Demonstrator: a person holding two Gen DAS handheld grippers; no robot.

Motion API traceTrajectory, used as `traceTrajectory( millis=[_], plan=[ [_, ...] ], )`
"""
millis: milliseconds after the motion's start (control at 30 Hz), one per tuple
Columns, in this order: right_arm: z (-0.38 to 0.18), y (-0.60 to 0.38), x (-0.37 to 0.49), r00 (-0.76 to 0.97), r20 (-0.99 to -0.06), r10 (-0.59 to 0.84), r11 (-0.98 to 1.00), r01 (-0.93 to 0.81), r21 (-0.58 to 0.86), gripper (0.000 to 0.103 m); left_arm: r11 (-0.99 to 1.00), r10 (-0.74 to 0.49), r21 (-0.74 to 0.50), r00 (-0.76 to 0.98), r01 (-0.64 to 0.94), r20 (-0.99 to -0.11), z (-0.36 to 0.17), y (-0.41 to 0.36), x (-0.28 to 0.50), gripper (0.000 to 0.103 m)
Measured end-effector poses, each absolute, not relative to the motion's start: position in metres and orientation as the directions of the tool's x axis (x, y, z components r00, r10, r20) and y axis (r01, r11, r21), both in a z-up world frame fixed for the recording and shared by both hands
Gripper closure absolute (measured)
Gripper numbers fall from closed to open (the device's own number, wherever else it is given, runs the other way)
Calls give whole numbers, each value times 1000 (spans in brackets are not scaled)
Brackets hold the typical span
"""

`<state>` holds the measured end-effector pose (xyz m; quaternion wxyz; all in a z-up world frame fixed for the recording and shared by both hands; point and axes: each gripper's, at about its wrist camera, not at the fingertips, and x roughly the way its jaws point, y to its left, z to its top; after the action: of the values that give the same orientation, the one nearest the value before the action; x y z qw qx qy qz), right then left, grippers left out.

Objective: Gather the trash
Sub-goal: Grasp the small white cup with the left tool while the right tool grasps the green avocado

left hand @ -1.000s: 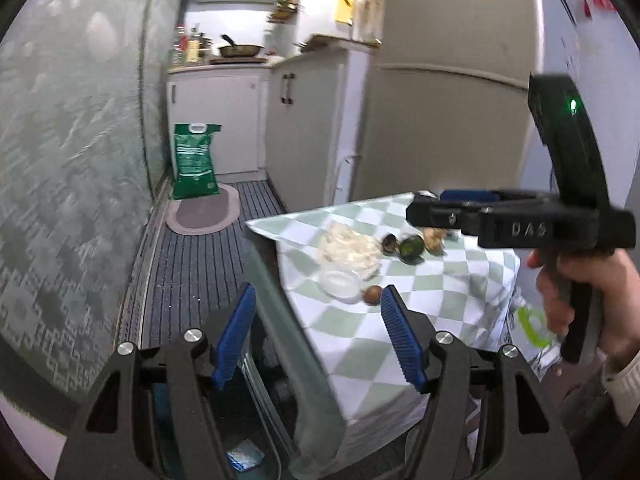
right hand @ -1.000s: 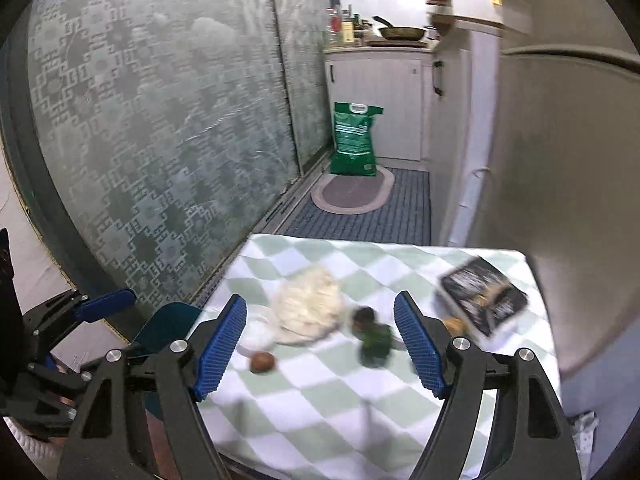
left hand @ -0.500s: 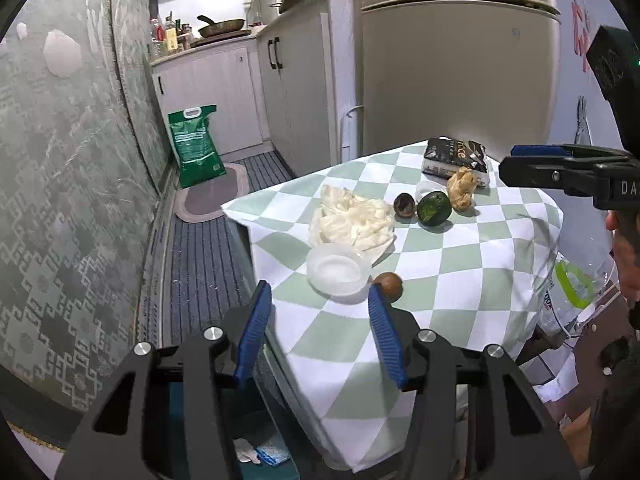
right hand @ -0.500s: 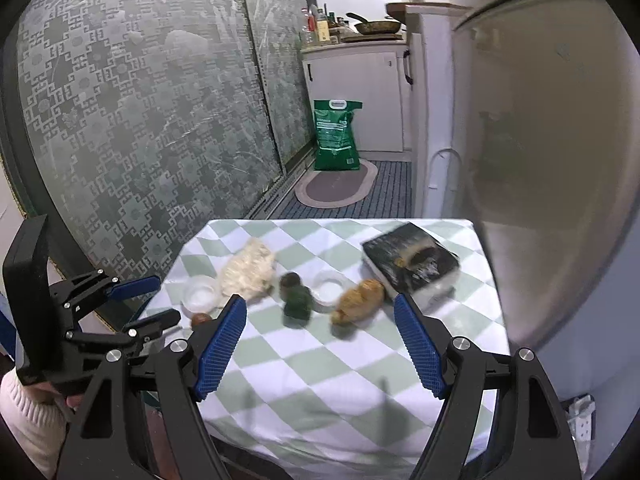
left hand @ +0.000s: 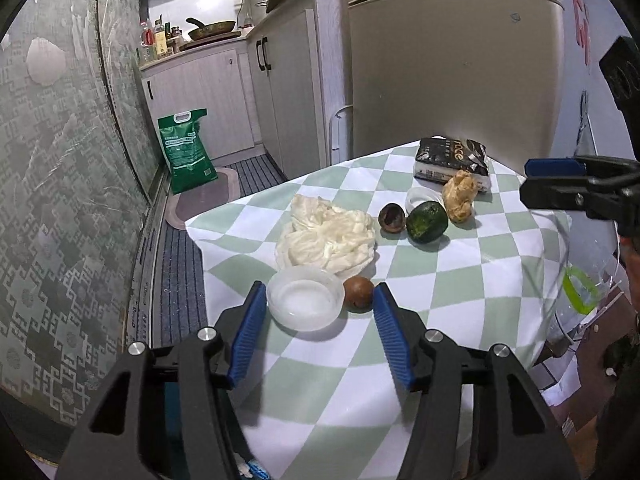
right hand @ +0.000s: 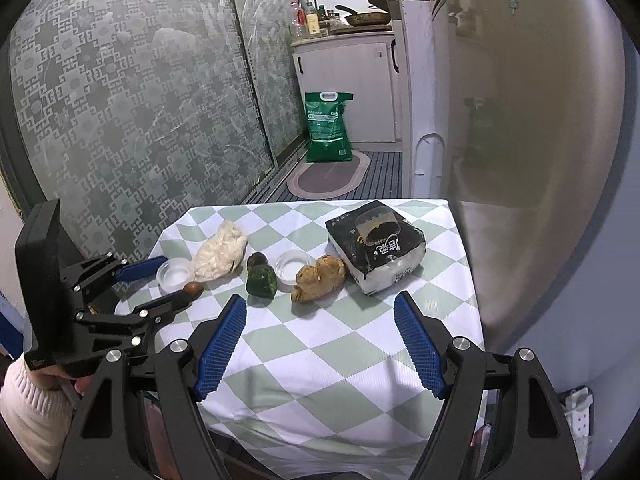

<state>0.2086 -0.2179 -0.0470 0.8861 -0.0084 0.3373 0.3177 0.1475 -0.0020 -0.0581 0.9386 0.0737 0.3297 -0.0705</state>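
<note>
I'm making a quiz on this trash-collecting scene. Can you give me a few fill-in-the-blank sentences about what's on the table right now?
1. The tablecloth is checked white and ____.
2. Between the left tool's fingers lie a clear dish and a small ____ nut.
3. The ginger lies right beside the ____ packet.
4. The right tool is ____ and holds nothing.

Missing words: green; brown; black; open

Bin contents (left hand: 248, 470) below the table edge, cropped and unidentifiable.
</note>
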Motion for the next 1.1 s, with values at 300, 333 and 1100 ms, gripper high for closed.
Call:
traceTrajectory(
  millis=[300, 333, 1100],
  plan=[
    [-55, -196, 206, 537, -628, 563, 774, -610, 172, 26, 984, -134, 10, 784, 176, -605, -61, 7, 151, 62],
    [-55, -192, 205, 529, -627, 573, 766, -617, 180, 26, 985, -145, -9, 788, 175, -599, -60, 9, 151, 62],
    [-69, -121, 223, 530, -713, 459, 794, -605, 62, 71, 970, -189, -227, 864, 89, -466, -47, 61, 109, 62]
  ],
)
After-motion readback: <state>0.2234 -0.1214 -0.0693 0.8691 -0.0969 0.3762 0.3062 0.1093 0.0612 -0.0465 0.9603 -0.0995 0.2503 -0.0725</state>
